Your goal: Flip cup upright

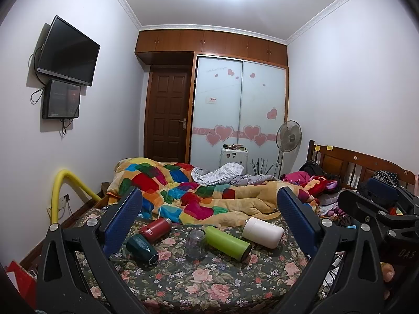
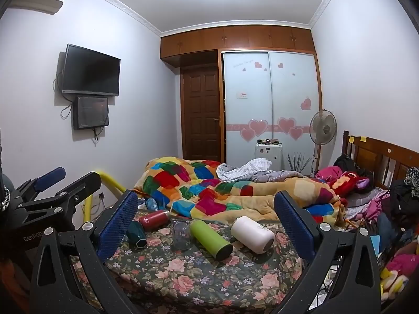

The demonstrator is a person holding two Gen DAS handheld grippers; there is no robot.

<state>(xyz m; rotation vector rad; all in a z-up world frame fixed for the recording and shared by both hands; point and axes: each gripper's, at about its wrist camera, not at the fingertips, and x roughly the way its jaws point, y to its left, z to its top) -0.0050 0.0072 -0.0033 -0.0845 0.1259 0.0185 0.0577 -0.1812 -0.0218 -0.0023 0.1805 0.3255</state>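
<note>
Several cups lie on the floral bedsheet [image 1: 209, 282]. A clear glass [image 1: 196, 243] stands mouth down in the middle. A dark green cup [image 1: 142, 250], a red bottle [image 1: 155, 229], a lime green bottle [image 1: 227, 242] and a white cup [image 1: 263, 231] lie on their sides. My left gripper [image 1: 209, 214] is open and empty, held back from the cups. My right gripper [image 2: 207, 214] is open and empty, also short of them. The right wrist view shows the glass [image 2: 180, 238], the lime bottle [image 2: 210, 239], the white cup [image 2: 252, 233], the dark green cup [image 2: 136, 234] and the red bottle [image 2: 153, 219].
A colourful quilt [image 1: 183, 191] is heaped behind the cups. Clothes and soft toys [image 1: 319, 183] pile at the right by the wooden headboard [image 1: 361, 164]. A yellow padded rail [image 1: 62, 188] stands at the bed's left edge. The other gripper [image 1: 377, 209] shows at the right.
</note>
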